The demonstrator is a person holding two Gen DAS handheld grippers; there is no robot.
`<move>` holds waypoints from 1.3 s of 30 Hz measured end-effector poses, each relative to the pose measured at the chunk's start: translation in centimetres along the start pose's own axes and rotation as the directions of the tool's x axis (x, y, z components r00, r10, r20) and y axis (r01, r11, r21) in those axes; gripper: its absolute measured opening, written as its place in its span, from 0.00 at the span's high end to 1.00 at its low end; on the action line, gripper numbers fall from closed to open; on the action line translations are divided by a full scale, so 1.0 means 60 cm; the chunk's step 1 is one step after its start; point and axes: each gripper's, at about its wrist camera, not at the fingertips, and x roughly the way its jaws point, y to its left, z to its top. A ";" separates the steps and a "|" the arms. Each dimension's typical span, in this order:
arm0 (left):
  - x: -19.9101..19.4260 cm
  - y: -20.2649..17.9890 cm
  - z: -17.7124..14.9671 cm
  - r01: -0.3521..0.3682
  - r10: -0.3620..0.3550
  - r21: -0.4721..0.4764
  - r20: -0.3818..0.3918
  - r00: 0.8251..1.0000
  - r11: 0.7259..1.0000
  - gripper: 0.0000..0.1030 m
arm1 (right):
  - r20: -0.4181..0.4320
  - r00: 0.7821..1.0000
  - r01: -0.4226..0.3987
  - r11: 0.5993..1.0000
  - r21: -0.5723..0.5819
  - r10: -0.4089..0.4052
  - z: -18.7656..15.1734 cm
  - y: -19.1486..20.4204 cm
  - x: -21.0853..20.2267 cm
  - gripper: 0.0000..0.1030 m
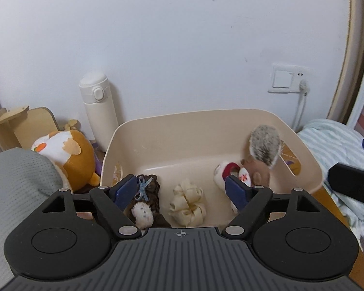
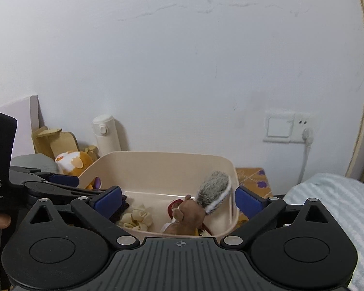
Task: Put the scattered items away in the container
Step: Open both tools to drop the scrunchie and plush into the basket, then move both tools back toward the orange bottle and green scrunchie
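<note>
Nearest me, my left tongs (image 1: 182, 191) and right tongs (image 2: 178, 200) stood wide apart, gripping nothing. Beyond them the beige container (image 1: 230, 115) held a dark plush (image 1: 148, 194), a cream knotted toy (image 1: 188, 202) and a squirrel toy (image 2: 194, 208). I judged a drop finished; next I needed the orange plush (image 1: 72, 155) outside, left of the container.

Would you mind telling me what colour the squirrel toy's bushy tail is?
Grey with a white edge tail, clearest in the right wrist view.
</note>
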 end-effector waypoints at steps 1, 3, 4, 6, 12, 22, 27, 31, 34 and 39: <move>-0.007 0.001 -0.003 0.002 -0.002 0.000 0.005 1.000 1.000 0.21 | 0.011 1.000 0.002 1.000 0.000 -0.002 -0.002 -0.002 -0.012 0.02; -0.024 0.003 -0.010 0.010 -0.010 -0.001 0.013 1.000 1.000 0.21 | 0.030 1.000 -0.003 1.000 0.010 0.003 -0.005 -0.008 -0.033 0.00; -0.031 0.005 -0.014 0.014 -0.014 -0.001 0.017 1.000 1.000 0.21 | 0.038 0.999 -0.007 1.000 0.017 0.007 -0.007 -0.011 -0.043 0.00; -0.047 0.004 -0.022 0.023 -0.023 0.005 0.024 0.999 1.000 0.21 | 0.047 0.999 -0.010 1.000 0.025 0.009 -0.012 -0.016 -0.063 0.00; -0.094 -0.002 -0.057 0.030 -0.031 0.024 0.066 0.997 0.999 0.20 | 0.070 0.997 0.013 0.999 0.030 -0.016 -0.033 -0.022 -0.103 0.00; -0.118 0.006 -0.149 0.008 -0.010 0.027 0.089 0.996 1.000 0.20 | 0.056 0.998 0.041 0.999 0.020 -0.042 -0.100 -0.031 -0.133 0.00; -0.102 0.017 -0.188 0.020 -0.023 0.045 0.059 0.998 0.999 0.20 | 0.019 0.999 0.051 0.999 0.014 -0.051 -0.140 -0.036 -0.129 0.00; -0.086 0.026 -0.212 0.049 -0.052 0.085 0.036 0.998 0.995 0.20 | -0.011 0.999 0.041 0.999 0.032 -0.040 -0.164 -0.042 -0.118 0.00; -0.075 0.033 -0.227 0.070 -0.073 0.110 0.025 0.997 0.991 0.20 | -0.027 0.999 0.041 0.999 0.035 -0.041 -0.180 -0.046 -0.108 0.00; -0.050 0.043 -0.241 0.100 -0.104 0.141 0.017 0.994 0.985 0.20 | -0.053 0.996 0.066 0.998 0.005 -0.066 -0.196 -0.047 -0.086 0.00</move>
